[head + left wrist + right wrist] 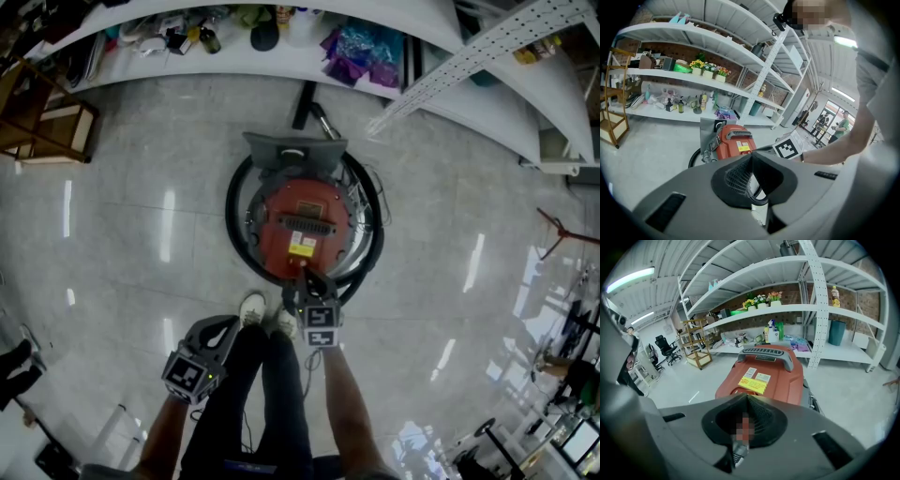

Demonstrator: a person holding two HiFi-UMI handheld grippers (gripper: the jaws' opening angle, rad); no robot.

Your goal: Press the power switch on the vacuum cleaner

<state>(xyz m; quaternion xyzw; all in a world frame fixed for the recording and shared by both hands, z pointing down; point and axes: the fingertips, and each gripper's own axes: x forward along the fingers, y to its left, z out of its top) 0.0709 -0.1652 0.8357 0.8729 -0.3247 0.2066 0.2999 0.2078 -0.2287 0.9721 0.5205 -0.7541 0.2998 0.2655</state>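
Observation:
A red canister vacuum cleaner (302, 225) stands on the pale floor, ringed by its black hose (236, 234). It has a grey carry handle (768, 354) and yellow labels on top. My right gripper (307, 281) is shut and reaches over the vacuum's near end; in the right gripper view the closed jaws (747, 397) cover that end, so no switch shows there. My left gripper (223, 330) is also shut, empty, and held back beside the person's legs. From the left gripper (751, 157) the vacuum (733, 143) lies ahead.
White shelving (281, 56) with bottles and purple bags runs along the far side. A wooden rack (52, 127) stands at the far left and a perforated white post (469, 61) at the far right. The person's shoes (251, 307) are just short of the hose.

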